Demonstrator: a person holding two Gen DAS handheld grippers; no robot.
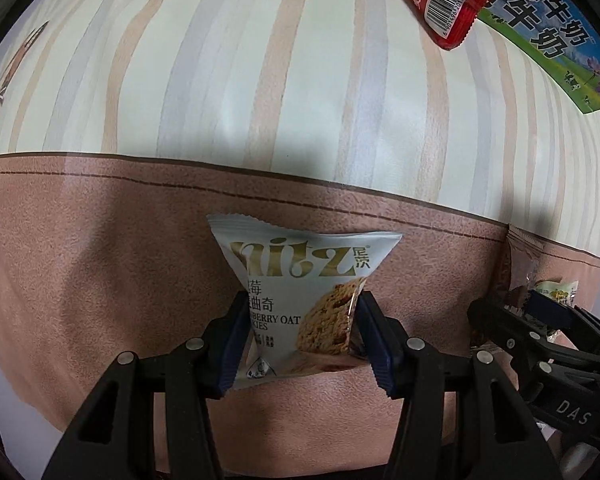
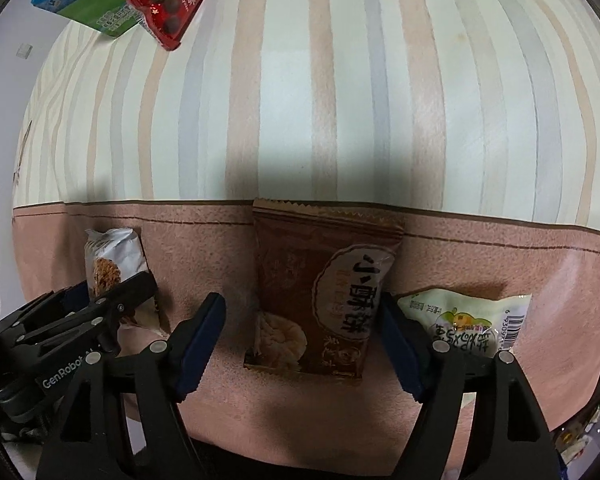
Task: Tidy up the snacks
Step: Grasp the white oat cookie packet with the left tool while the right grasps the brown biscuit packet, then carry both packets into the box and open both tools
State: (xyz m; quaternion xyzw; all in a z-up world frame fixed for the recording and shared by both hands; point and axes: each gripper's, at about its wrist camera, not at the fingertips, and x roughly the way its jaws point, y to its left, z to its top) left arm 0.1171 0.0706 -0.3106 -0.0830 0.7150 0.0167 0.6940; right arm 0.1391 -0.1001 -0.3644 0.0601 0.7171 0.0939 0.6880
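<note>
Left wrist view: left gripper (image 1: 300,336) clenched on white cookie packet (image 1: 300,300), pads pinching both sides, packet over brown border strip of tablecloth (image 1: 100,280) near table's front edge. Right wrist view: right gripper (image 2: 302,344) released, jaws wide; brown snack packet (image 2: 320,292) lies between fingers, left pad clear of it. Only this view shows whole pale green packet (image 2: 472,320) just beside. Red triangular packet (image 2: 168,8) on milk carton (image 2: 100,4) at far edge.

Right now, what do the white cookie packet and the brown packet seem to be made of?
White cookie packet: likely thin plastic film, glossy; it crumples where the left gripper pinches it. Brown packet: probably similar film, with sheen and a zigzag sealed edge.
</note>
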